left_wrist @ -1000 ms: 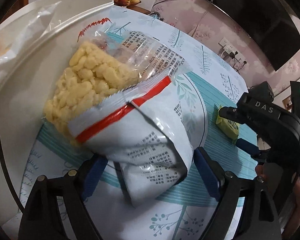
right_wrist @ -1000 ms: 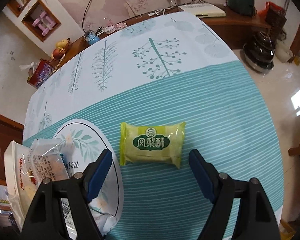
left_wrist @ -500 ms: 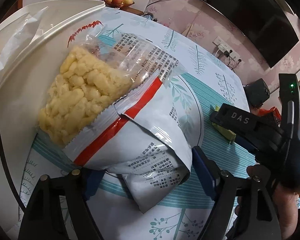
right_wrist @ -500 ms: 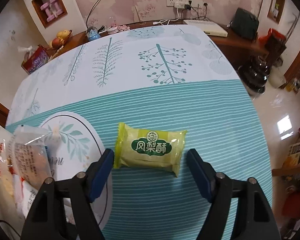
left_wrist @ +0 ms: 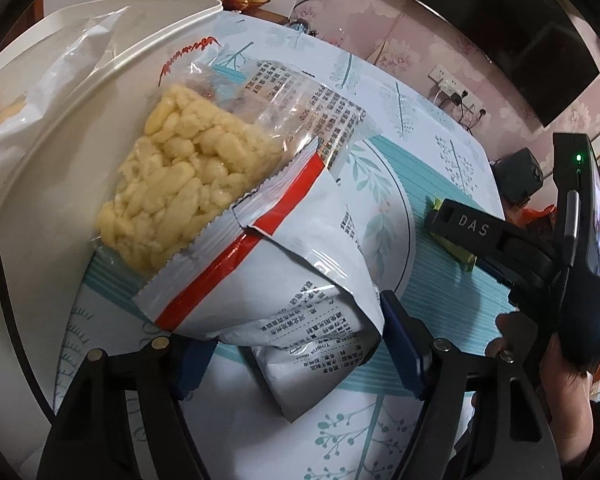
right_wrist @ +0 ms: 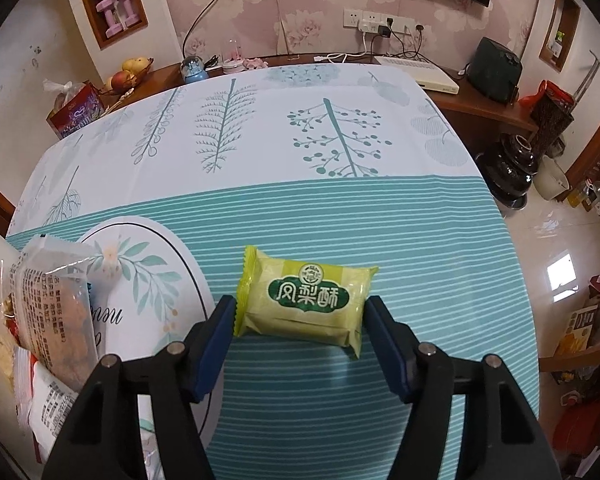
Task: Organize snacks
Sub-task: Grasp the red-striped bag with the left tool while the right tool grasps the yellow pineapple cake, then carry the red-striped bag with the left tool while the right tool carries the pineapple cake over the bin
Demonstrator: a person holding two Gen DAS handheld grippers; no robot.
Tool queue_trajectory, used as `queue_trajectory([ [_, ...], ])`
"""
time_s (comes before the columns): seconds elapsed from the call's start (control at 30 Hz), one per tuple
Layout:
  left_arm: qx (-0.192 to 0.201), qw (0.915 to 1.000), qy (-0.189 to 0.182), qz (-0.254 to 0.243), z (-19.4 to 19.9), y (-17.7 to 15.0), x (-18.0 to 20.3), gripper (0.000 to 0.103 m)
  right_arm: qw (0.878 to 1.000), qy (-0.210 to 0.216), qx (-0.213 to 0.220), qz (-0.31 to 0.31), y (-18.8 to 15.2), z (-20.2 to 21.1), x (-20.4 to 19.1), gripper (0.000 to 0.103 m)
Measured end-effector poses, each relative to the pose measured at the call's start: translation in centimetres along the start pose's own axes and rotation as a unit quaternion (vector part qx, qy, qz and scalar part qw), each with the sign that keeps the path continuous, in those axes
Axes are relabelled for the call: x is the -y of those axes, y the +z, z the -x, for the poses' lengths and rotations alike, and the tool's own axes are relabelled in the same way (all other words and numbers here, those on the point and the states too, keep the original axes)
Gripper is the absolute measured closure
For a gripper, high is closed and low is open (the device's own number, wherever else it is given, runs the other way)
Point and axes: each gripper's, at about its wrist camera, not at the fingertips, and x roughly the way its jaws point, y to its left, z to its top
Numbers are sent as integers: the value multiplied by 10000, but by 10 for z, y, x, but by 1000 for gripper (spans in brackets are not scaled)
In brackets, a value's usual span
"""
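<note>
Closing spread right gripper (right_wrist: 300,330) fingers around yellow-green snack packet (right_wrist: 306,300) lying crosswise between them on the counter (right_wrist: 380,220), while left gripper (left_wrist: 296,344) fingers narrow around a white snack bag (left_wrist: 268,280).

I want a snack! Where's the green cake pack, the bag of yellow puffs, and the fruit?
Green cake pack (right_wrist: 306,300), right wrist view, on its dark green label.
Yellow puffs bag (left_wrist: 188,176), left wrist view, on the clear window.
Fruit (right_wrist: 130,72), right wrist view, on the pile.
</note>
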Motion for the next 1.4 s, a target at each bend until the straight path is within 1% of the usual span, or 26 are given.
queue_trajectory([
  [0.1,-164,9999,0,-28,2,0,-1,29,10000,-52,42,35,0,2,-1,42],
  [0.23,-273,9996,14,-104,6,-4,-2,29,10000,-63,55,0,-4,4,-2,45],
  [0.47,-501,9986,-18,-150,16,-12,-6,29,9999,11,-38,-149,-17,13,1,46],
  [0.6,-605,9979,-174,-129,28,-19,-9,29,9997,71,-144,-181,-26,22,1,46],
  [0.7,-621,9975,-265,-191,41,-25,-8,29,9998,93,-92,-142,-32,36,-1,46],
  [0.8,-474,9980,-336,-248,61,-30,-9,29,9998,131,2,-123,-39,53,-3,46],
  [1.1,50,9971,-639,-420,119,-24,-13,29,9993,256,260,-93,-53,99,-14,47],
  [1.23,231,9964,-675,-454,143,-16,-20,29,9982,369,467,23,-53,123,-25,47],
  [1.4,432,9950,-536,-724,166,-1,-30,29,9955,547,742,216,-53,152,-47,46],
])
